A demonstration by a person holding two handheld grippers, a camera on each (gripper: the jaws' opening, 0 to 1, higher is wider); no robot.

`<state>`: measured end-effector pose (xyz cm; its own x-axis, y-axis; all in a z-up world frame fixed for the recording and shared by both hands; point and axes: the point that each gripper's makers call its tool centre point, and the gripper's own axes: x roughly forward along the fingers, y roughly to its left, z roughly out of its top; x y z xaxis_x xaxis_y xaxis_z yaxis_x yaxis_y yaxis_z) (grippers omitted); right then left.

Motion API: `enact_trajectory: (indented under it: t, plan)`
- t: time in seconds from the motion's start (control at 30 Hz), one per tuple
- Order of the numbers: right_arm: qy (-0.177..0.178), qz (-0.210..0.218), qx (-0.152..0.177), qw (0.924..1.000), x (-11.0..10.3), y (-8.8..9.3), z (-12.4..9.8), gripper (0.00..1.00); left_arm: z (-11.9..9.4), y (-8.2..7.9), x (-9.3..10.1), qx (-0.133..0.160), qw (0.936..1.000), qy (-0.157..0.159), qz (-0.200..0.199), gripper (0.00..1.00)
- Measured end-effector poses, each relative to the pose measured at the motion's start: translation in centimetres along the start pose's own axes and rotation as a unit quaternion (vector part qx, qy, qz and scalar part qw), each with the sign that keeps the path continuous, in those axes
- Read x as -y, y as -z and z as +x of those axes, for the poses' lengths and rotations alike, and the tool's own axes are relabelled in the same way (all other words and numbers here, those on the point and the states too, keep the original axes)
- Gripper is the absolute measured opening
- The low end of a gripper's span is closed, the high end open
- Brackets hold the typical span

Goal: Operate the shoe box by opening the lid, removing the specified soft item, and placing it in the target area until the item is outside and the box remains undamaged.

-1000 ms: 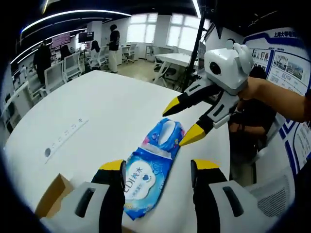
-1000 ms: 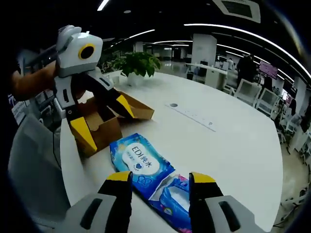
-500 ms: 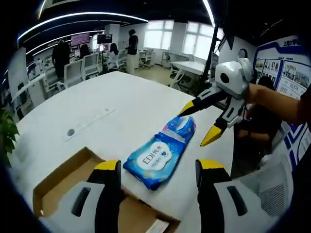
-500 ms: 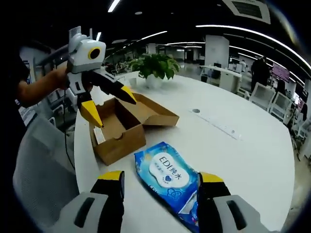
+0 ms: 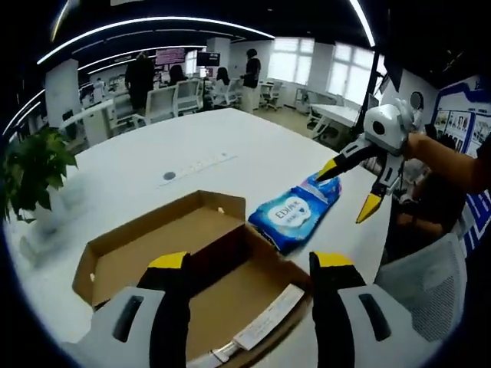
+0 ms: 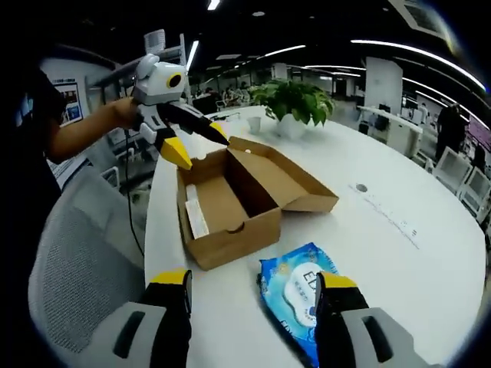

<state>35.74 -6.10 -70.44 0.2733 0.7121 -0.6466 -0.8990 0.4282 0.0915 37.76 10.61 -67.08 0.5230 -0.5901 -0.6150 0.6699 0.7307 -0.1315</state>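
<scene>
From my left gripper [image 5: 248, 264] I look down into the open brown cardboard shoe box [image 5: 230, 287], its lid [image 5: 157, 245] folded flat beside it on the round white surface [image 5: 146, 172]; a white paper slip [image 5: 268, 318] lies inside along the near wall. My left jaws stand parted with nothing between them. Just beyond the box's far corner lies the blue plastic pack of wet wipes [image 5: 295, 215], flat on the surface and outside the box. Beyond the pack my right gripper [image 5: 349, 188] hangs in the air, its yellow-tipped jaws spread and empty. From the right gripper [image 6: 253, 284] I see the pack [image 6: 303, 295] near the box [image 6: 226, 207], apart from it, and the left gripper [image 6: 198, 146] over the box's far end. A potted green plant [image 6: 295, 100] stands behind the box.
</scene>
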Motion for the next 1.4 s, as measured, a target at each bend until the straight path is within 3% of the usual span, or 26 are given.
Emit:
enact_trajectory:
  t: [0.33,0.7,0.77,1.13,1.4]
  plan:
    - [-0.052,-0.042,-0.026,0.9974,-2.0,-1.8,3.0,0.65,-4.5,3.9,-4.6,-0.008,0.9976,-0.06,-0.033,0.63]
    - [-0.095,-0.099,-0.055,0.989,-3.4,-2.9,6.6,0.64,-8.3,8.8,-8.6,-0.027,0.9892,-0.123,-0.075,0.55]
    - [-0.102,-0.108,-0.061,0.987,-3.7,-3.0,7.4,0.63,-8.6,9.4,-9.0,-0.028,0.9878,-0.13,-0.08,0.56]
    - [-0.119,-0.143,-0.084,0.979,-4.2,-3.4,11.0,0.6,-9.4,13.5,-10.8,-0.041,0.9758,-0.161,-0.142,0.36]
    - [-0.132,-0.157,-0.11,0.9725,-5.0,-2.5,13.2,0.59,-9.3,14.9,-11.6,-0.041,0.9678,-0.173,-0.178,0.26]
